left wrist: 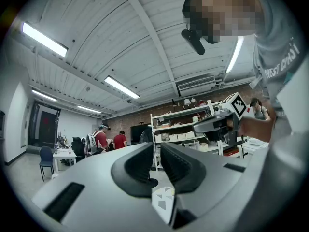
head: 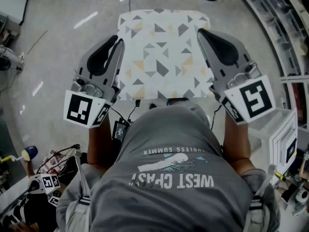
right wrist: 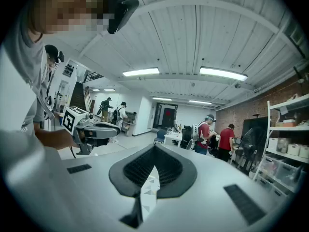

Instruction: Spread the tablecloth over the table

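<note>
The tablecloth (head: pixel 164 52), white with grey and tan triangles, is stretched out flat in front of me between the two grippers. My left gripper (head: pixel 118 41) is shut on its left edge, and a strip of the patterned cloth (left wrist: pixel 163 201) shows between the jaws in the left gripper view. My right gripper (head: pixel 200 33) is shut on the right edge, with a fold of cloth (right wrist: pixel 150 187) pinched in the jaws. Both grippers are raised and point roughly level. The cloth hides the table. Each gripper view also shows the other gripper (left wrist: pixel 217 122) (right wrist: pixel 91 129).
A white cart (head: pixel 279 134) stands close at my right, with shelving (head: pixel 270 13) along the right wall. Cables and marker cubes (head: pixel 48 182) lie on the floor at lower left. Several people (right wrist: pixel 212 139) stand by desks in the background.
</note>
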Demonstrator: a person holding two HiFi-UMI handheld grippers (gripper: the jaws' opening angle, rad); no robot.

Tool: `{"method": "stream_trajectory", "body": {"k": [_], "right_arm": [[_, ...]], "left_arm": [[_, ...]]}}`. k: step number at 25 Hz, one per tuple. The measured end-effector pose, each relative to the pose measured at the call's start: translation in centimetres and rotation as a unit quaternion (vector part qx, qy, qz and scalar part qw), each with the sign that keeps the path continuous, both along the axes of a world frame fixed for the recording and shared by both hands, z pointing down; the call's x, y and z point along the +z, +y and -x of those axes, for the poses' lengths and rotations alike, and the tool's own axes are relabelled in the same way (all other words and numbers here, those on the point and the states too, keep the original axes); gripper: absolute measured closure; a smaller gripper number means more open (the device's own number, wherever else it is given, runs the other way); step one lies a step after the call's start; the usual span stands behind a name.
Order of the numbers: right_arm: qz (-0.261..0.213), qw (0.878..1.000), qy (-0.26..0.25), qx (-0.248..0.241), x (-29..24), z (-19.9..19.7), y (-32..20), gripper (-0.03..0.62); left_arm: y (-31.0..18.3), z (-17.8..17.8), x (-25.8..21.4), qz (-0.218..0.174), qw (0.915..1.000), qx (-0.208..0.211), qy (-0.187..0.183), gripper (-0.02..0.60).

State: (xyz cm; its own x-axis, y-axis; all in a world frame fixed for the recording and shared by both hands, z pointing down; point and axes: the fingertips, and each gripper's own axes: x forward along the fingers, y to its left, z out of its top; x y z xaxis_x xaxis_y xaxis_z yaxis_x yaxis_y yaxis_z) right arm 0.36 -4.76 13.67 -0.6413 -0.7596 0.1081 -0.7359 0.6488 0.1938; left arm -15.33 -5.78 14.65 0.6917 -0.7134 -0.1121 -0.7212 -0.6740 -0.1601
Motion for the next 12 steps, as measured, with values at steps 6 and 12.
{"method": "stream_trajectory", "body": {"k": [6,12], "right_arm": [[0.002,1.0,0.001,0.0,0.47,0.2,0.22,0.586],[0.007,1.0,0.002,0.0,0.31,-0.01,-0.26,0.586]], "left_arm": [[0.26,0.35,0.82,0.006,1.0,0.0,0.0,0.535],[-0.29,0.19,0.78,0.011,0.9999,-0.001,-0.001,0.535]]}}
